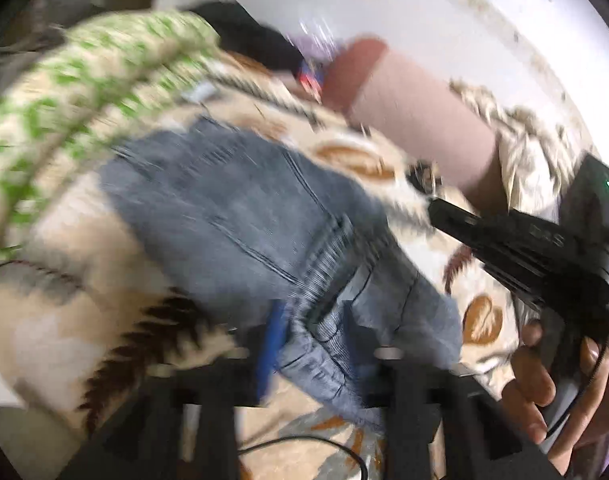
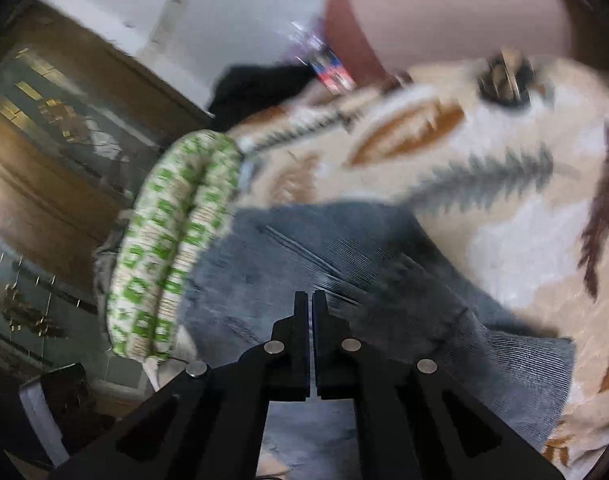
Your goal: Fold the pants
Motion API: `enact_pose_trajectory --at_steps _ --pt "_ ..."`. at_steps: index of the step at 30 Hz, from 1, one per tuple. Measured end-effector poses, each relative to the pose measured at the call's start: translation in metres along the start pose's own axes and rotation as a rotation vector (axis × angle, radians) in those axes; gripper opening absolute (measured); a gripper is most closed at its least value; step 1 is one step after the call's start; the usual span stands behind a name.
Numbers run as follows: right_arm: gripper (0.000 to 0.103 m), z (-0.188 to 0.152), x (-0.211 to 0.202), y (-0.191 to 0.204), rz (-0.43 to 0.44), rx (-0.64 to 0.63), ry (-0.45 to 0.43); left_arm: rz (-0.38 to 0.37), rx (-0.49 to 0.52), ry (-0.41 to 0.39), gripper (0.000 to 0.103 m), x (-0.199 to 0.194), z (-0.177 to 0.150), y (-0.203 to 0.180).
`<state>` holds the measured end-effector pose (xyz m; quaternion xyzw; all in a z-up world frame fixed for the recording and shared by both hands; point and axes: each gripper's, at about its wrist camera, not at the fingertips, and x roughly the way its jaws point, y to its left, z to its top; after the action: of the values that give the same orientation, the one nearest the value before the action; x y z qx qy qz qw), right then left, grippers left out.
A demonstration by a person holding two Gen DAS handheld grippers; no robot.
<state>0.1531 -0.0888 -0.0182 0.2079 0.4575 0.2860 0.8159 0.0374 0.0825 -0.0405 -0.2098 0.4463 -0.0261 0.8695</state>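
Observation:
Blue-grey denim pants (image 1: 244,208) lie crumpled on a cream blanket (image 1: 64,320) with brown leaf prints. My left gripper (image 1: 314,354) is at the bottom of the left wrist view. Its fingers (image 1: 388,356) stand apart, the pants' waistband bunched between them, and I see no pad pressing on it. Over the blanket to the right of the pants, a hand (image 1: 544,392) holds my right gripper (image 1: 434,206), shut and empty. In the right wrist view the right gripper (image 2: 310,300) is shut, tips just above the pants (image 2: 344,248). Both views are motion-blurred.
A green-and-white patterned bolster (image 1: 84,72) (image 2: 172,240) lies along the pants' far edge. A pink cylindrical cushion (image 1: 416,120) (image 2: 444,12) and a black cloth (image 1: 244,32) (image 2: 256,84) sit further back. A wooden glass-fronted cabinet (image 2: 44,140) stands left. A thin cable (image 1: 304,440) runs beneath my left gripper.

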Motion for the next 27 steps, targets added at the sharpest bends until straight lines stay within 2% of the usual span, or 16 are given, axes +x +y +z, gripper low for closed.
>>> enact_pose_trajectory --at_steps 1,3,4,5,7,9,11,14,17,19,21,23,25,27 --pt "0.006 -0.002 -0.011 0.009 0.003 -0.018 -0.024 -0.008 -0.019 -0.040 0.066 -0.020 -0.003 0.004" --pt "0.026 -0.016 -0.041 0.034 -0.010 -0.062 -0.087 0.027 -0.006 -0.161 0.066 -0.072 -0.014 0.005" --pt "0.045 -0.023 -0.052 0.045 -0.022 -0.076 -0.122 0.043 0.006 -0.180 0.066 -0.087 -0.016 0.005" --pt "0.055 -0.027 -0.061 0.053 -0.025 -0.085 -0.146 0.049 0.019 -0.199 0.067 -0.113 -0.020 0.004" --pt "0.056 -0.039 -0.082 0.072 -0.024 -0.115 -0.189 0.063 0.019 -0.226 0.067 -0.143 -0.021 0.004" --pt "0.059 -0.047 -0.102 0.094 -0.016 -0.136 -0.215 0.109 0.010 -0.266 0.067 -0.184 -0.021 0.010" --pt "0.076 -0.048 -0.110 0.107 0.025 -0.138 -0.238 0.155 -0.045 -0.319 0.074 -0.228 -0.022 0.030" --pt "0.077 -0.042 -0.103 0.120 0.049 -0.137 -0.242 0.206 -0.132 -0.342 0.082 -0.248 -0.012 0.065" --pt "0.077 -0.042 -0.084 0.124 0.023 -0.133 -0.212 0.251 -0.183 -0.303 0.083 -0.213 0.008 0.096" --pt "0.077 -0.043 -0.064 0.125 0.013 -0.134 -0.176 0.206 -0.202 -0.265 0.083 -0.170 0.026 0.113" --pt "0.077 -0.043 -0.041 0.129 -0.032 -0.151 -0.138 0.156 -0.218 -0.229 0.083 -0.110 0.055 0.129" --pt "0.077 -0.038 -0.024 0.135 -0.074 -0.184 -0.118 0.141 -0.233 -0.202 0.083 -0.064 0.076 0.138" --pt "0.077 -0.031 -0.012 0.137 -0.106 -0.194 -0.108 0.174 -0.245 -0.158 0.083 -0.033 0.089 0.142" --pt "0.077 -0.016 0.005 0.138 -0.105 -0.189 -0.094 0.131 -0.274 -0.089 0.083 -0.003 0.095 0.151"
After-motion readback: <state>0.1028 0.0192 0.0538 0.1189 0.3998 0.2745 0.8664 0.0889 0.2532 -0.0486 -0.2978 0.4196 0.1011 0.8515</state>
